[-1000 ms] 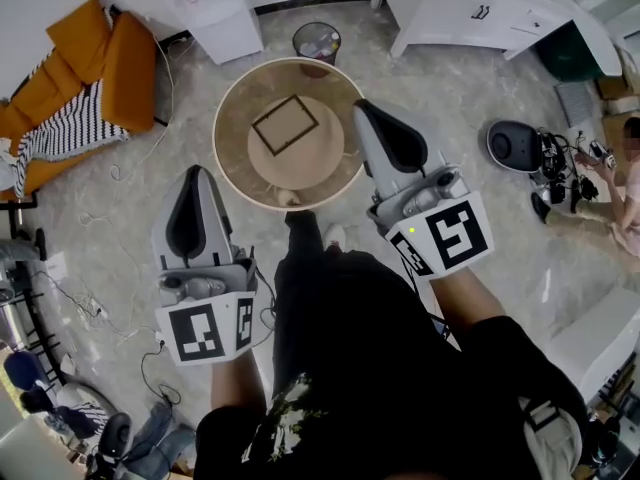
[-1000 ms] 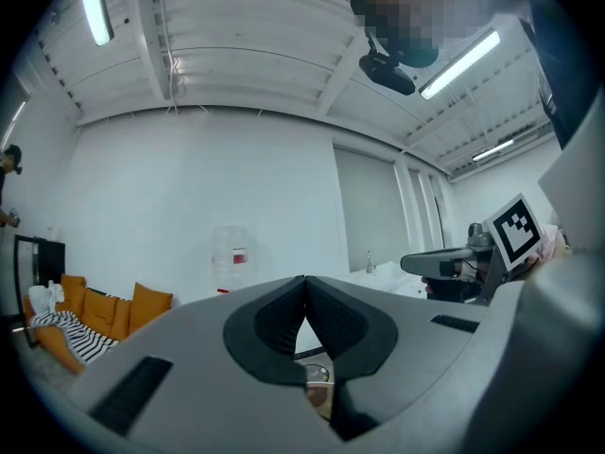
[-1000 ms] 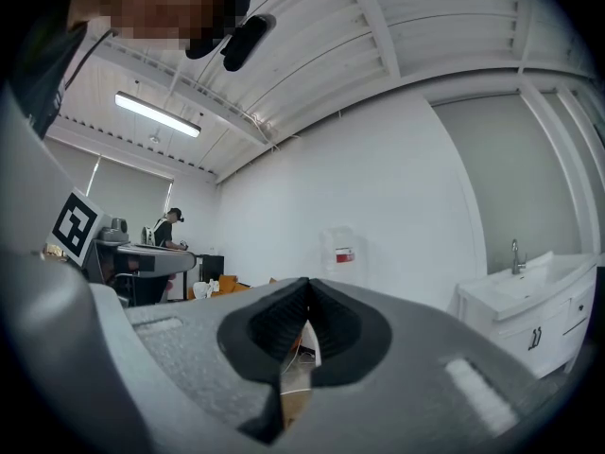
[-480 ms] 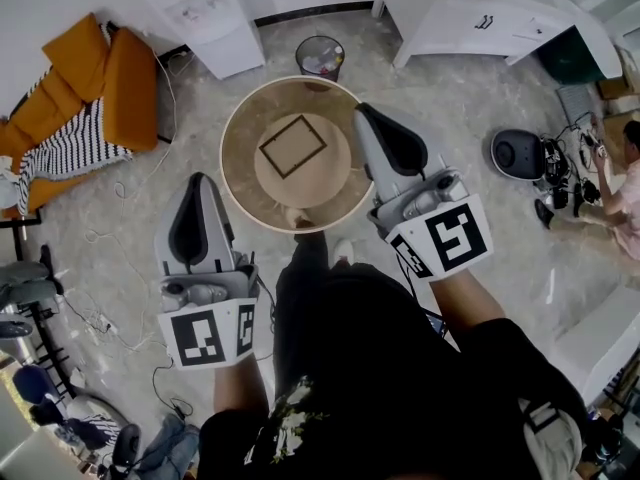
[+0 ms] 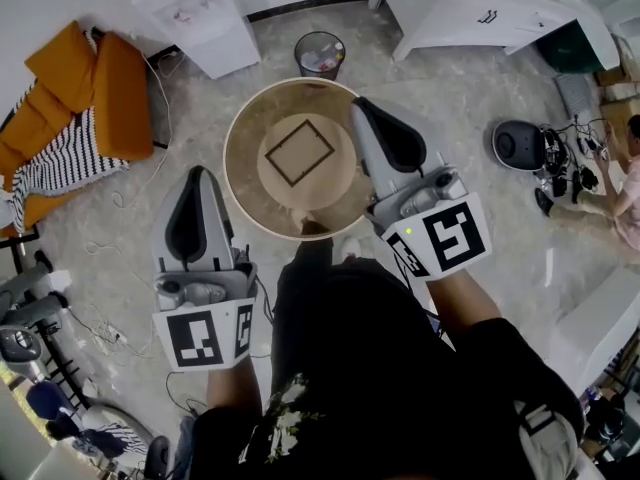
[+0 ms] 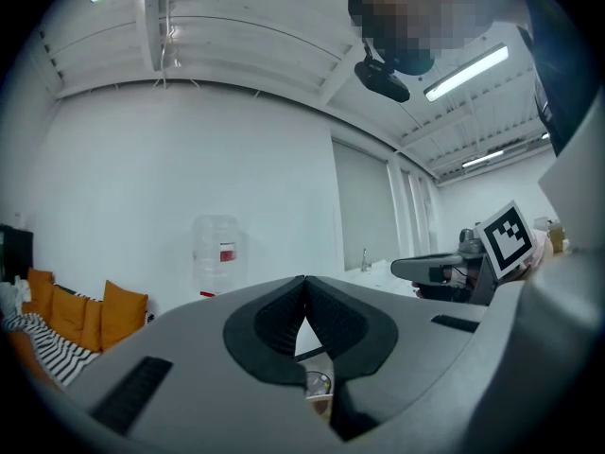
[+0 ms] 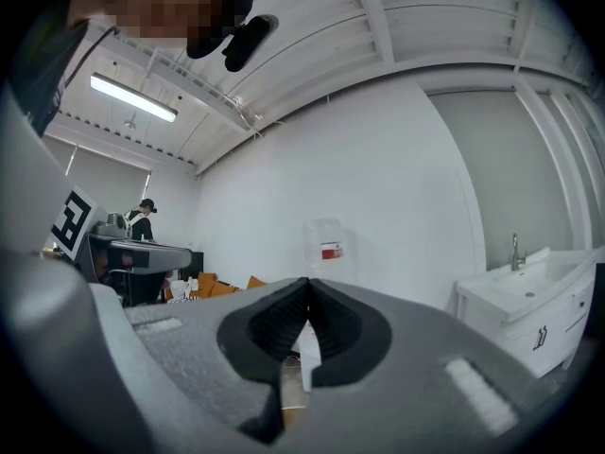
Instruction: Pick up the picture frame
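Both held level, pointing forward, jaws together and empty: left tool (image 5: 200, 176) short of the round surface's (image 5: 240, 183) left edge, right tool (image 5: 362, 108) at its right edge; the picture frame (image 5: 300, 151) lies centred.

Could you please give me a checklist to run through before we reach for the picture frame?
1. Picture frame lies flat on the round table, nothing on it: ok.
2. Left gripper empty: ok.
3. Right gripper empty: ok.
4. Jaws open for a grasp: not ok, both pairs are shut.
5. Grippers at the frame: not ok, neither touches it.
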A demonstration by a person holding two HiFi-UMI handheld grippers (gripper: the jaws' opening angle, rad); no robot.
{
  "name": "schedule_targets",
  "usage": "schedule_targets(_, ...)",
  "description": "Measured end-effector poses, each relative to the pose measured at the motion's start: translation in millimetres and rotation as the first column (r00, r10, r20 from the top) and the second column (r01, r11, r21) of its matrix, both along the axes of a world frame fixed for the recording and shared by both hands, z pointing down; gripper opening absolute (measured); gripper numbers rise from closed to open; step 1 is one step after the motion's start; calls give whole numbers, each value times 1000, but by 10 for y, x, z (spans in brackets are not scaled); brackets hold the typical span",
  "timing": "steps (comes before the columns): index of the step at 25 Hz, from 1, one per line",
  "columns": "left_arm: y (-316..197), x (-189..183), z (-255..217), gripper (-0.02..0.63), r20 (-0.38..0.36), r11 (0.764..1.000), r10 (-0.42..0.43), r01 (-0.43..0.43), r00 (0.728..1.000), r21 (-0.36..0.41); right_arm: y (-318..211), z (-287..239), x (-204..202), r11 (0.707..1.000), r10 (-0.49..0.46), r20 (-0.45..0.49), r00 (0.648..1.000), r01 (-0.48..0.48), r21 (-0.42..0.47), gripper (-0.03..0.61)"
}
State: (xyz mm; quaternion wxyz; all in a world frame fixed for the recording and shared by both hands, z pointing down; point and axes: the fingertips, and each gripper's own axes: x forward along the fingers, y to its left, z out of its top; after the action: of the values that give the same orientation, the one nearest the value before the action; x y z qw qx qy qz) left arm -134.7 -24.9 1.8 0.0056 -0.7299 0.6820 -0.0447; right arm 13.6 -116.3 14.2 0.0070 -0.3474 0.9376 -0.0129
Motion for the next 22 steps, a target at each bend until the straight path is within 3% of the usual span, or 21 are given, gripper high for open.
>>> schedule_targets(8,-419,-391,229,13,-41,997,64,-65,997,-37,-302,144,-472,999,30,-43,999,-31,-25,-5)
schedule_targets(14,-579,-397,480,12,-69,993,83,-89,994,-81,-454,321,-508,998,38,-89,995,-43,-54,-5)
schedule_targets(17,-646,-425,622,13,-81,993,62,-70,995,-94,-552,449,-554,998,12,-114,993,-20,-62,-5)
schedule_targets(22,-704,-531,914,14,-103,990,-46,32,994,-139,-702,750,-684,994,-85,-156,984,72,-88,-5)
